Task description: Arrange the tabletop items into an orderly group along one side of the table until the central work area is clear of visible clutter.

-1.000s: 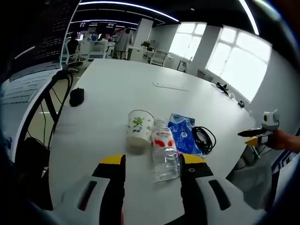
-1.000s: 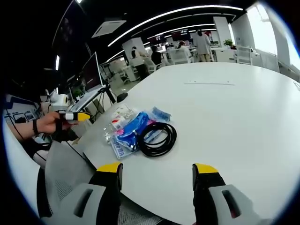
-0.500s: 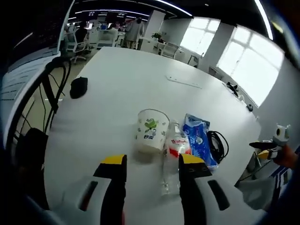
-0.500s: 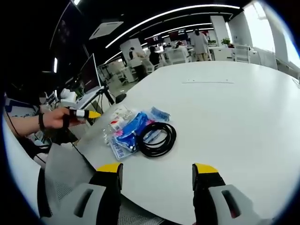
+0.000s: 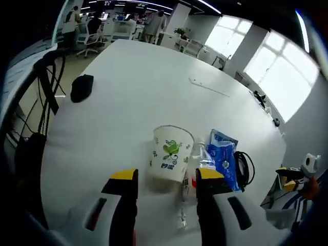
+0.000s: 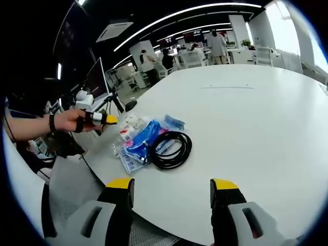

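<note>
A white paper cup with green print (image 5: 171, 159) stands on the white table (image 5: 143, 87), just beyond my left gripper (image 5: 166, 179), which is open with the cup in line with its gap. A clear bottle with a red label (image 5: 185, 197) lies beside the cup, low between the jaws. To its right are a blue packet (image 5: 223, 159) and a black cable coil (image 5: 247, 169). In the right gripper view, the blue packet (image 6: 143, 143) and the cable coil (image 6: 171, 150) lie ahead of my open right gripper (image 6: 172, 184). A hand holds the left gripper (image 6: 105, 119) at the group's left.
A black mouse (image 5: 82, 87) lies far left on the table, near a stand with cables (image 5: 46, 77) off the edge. A thin strip (image 5: 207, 87) lies farther back. A grey chair back (image 6: 66, 189) sits below the near table edge. Desks and people fill the background.
The left gripper has come forward and closer to the cup, which now looms larger between its jaws. In the right gripper view, the hand with the left gripper has moved right toward the items.
</note>
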Tool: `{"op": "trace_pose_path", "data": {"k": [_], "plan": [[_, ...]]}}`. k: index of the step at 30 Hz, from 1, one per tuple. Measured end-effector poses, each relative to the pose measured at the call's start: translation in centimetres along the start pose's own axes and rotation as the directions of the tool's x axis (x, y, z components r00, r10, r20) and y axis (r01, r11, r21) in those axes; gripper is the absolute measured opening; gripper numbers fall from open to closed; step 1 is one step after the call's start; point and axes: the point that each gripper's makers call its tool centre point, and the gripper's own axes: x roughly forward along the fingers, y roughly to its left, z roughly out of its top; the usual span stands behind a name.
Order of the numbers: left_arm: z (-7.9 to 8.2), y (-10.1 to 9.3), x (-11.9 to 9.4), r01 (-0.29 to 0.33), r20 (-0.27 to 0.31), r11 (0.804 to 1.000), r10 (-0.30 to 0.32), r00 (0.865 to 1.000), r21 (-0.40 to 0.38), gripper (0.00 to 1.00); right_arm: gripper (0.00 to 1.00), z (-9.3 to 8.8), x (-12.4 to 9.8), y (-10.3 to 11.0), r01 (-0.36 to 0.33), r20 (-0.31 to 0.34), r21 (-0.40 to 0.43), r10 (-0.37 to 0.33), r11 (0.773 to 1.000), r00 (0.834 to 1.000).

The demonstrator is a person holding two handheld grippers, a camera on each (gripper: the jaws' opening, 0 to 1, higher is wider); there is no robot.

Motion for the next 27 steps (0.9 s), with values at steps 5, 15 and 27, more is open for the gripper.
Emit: {"op": "trace_pose_path", "data": {"k": [5, 15, 27], "plan": [[0.5, -0.1, 0.8, 0.009, -0.013, 1.000, -0.009, 1.000, -0.014, 0.45, 0.61, 0.0, 0.1, 0.2, -0.002, -0.005, 0.000, 0.002, 1.000, 1.000], [0.7, -0.1, 2.2, 0.024, -0.058, 1.000, -0.025, 0.998, -0.005, 0.44, 0.61, -0.1, 0.2, 0.3, -0.001, -0.016, -0.003, 0.001, 1.000, 1.000], [-1.2, -0.2, 3.7, 0.002, -0.151, 0.996, 0.012, 0.989, 0.091, 0.39, 0.61, -0.2, 0.1, -0.1, 0.014, -0.016, 0.019, -0.014, 1.000, 1.000]]}}
